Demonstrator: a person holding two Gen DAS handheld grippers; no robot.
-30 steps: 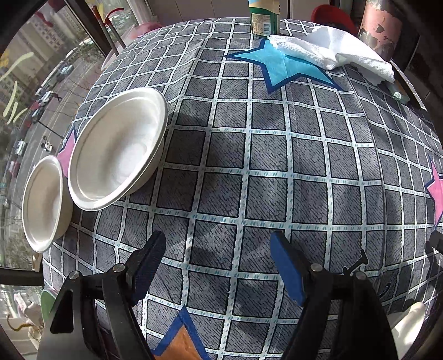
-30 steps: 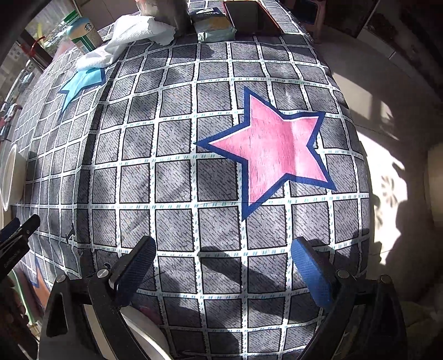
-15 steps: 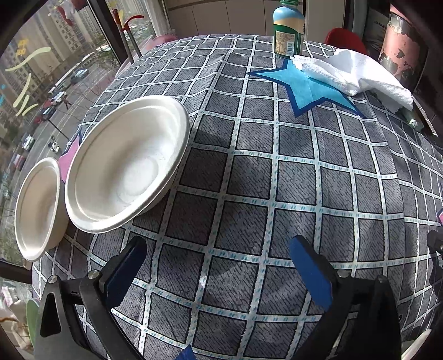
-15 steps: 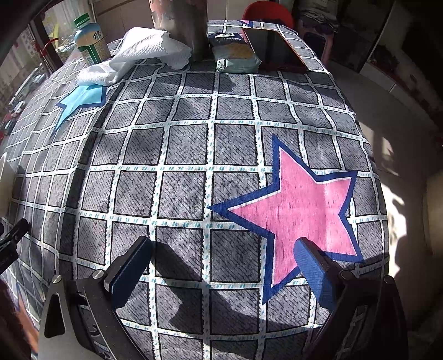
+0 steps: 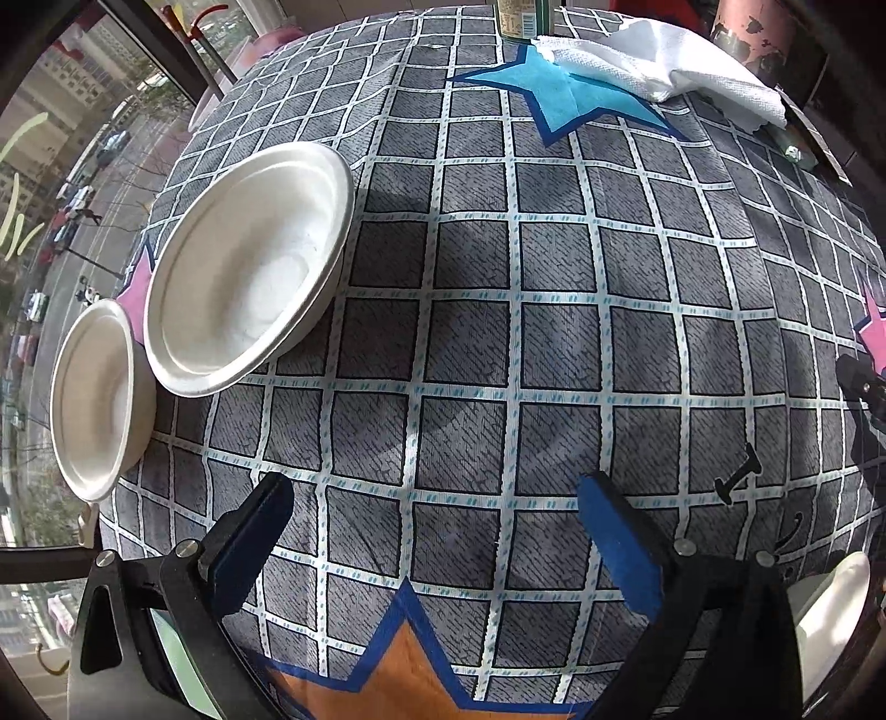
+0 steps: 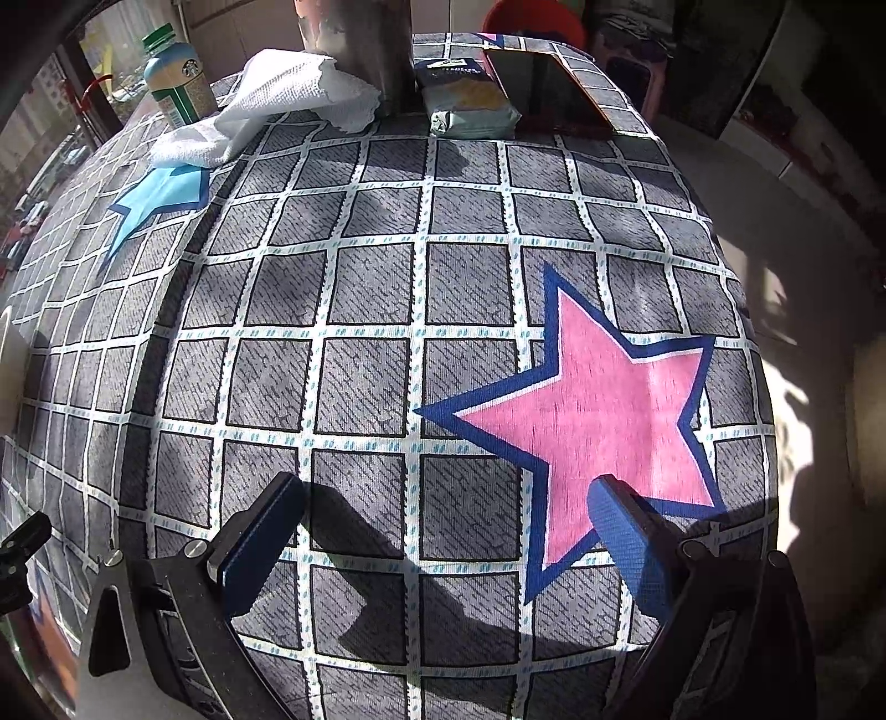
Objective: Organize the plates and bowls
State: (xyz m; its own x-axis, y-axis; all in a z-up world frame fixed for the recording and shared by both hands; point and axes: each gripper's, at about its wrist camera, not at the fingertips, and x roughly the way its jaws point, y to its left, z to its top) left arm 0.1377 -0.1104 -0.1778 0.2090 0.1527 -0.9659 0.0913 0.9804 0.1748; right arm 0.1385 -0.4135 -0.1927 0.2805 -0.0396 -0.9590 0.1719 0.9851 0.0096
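In the left wrist view a large white bowl (image 5: 243, 266) sits on the checked tablecloth at the left, with a smaller white bowl (image 5: 94, 399) beside it at the table's left edge. My left gripper (image 5: 437, 515) is open and empty, to the right of and nearer than both bowls. Another white dish (image 5: 830, 615) peeks in at the lower right edge. In the right wrist view my right gripper (image 6: 443, 520) is open and empty over the cloth by a pink star (image 6: 592, 421). No bowl shows clearly there.
At the far side stand a green bottle (image 6: 177, 88), a crumpled white towel (image 6: 277, 105), a metal cylinder (image 6: 354, 50), a tissue pack (image 6: 470, 99) and a phone (image 6: 548, 88). The table's right edge (image 6: 764, 387) drops to the floor. A window runs along the left.
The left gripper has drawn back and tilted, so the orange star shows again at the bottom. The right gripper has shifted left and forward; the pink star now sits further right.
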